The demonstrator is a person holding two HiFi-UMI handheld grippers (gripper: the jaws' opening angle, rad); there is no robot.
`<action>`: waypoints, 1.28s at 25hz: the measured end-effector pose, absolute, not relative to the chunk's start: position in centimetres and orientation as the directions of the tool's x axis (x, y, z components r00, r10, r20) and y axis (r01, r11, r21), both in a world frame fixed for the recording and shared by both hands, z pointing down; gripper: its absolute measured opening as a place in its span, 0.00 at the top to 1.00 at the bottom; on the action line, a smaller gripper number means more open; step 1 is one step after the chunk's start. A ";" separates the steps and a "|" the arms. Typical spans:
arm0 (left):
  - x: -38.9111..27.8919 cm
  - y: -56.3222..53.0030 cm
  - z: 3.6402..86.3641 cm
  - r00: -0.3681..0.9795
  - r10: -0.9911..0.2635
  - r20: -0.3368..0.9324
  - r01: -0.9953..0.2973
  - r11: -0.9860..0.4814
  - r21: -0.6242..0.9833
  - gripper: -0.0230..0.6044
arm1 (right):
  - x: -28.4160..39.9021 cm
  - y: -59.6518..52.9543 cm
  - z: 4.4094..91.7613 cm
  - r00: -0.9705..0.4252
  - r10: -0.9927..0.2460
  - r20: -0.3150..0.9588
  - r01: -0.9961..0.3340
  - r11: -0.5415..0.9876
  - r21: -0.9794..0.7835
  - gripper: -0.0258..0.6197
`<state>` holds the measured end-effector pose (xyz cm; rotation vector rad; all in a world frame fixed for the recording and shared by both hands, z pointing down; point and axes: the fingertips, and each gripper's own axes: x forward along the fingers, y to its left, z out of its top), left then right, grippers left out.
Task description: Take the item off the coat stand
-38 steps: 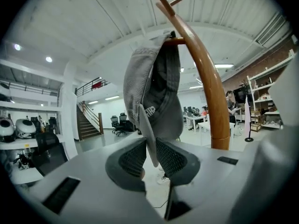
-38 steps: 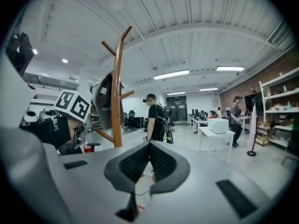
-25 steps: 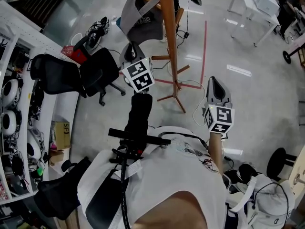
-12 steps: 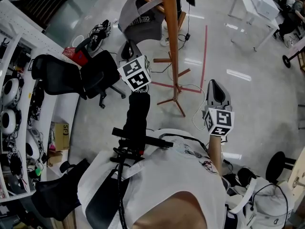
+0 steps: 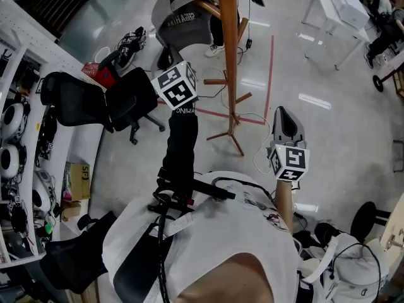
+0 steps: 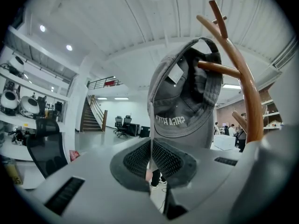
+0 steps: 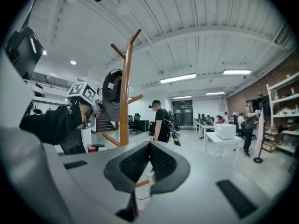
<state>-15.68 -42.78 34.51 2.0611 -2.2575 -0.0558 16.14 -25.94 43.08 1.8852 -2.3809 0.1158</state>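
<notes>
Left arm outstretched, the left gripper [image 6: 150, 160] points level, pinching the brim of the grey cap [image 6: 184, 101] just ahead. The right gripper [image 7: 149, 160] is pressed together, empty.

Against the coat stand [image 5: 230, 55], the cap [image 5: 186, 24] hangs on a left-side peg with its brim between the fingers [image 6: 135, 160] of the left gripper [image 6: 150, 161], a chair [image 5: 126, 96] stands farther left, and the right gripper [image 5: 282, 111] sits to its right.
</notes>
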 end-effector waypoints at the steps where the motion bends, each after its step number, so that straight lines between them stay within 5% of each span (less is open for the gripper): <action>1: -15.8 -43.0 34.4 -0.093 -0.995 0.038 -0.992 0.096 0.086 0.93 | 16.2 -26.0 43.1 -0.225 -0.966 0.128 -0.974 0.227 0.004 0.95; 32: -21.0 -41.0 38.7 -0.144 -0.984 0.108 -0.979 0.157 0.130 0.93 | 13.9 -27.0 42.7 -0.251 -0.961 0.113 -0.967 0.253 0.005 0.95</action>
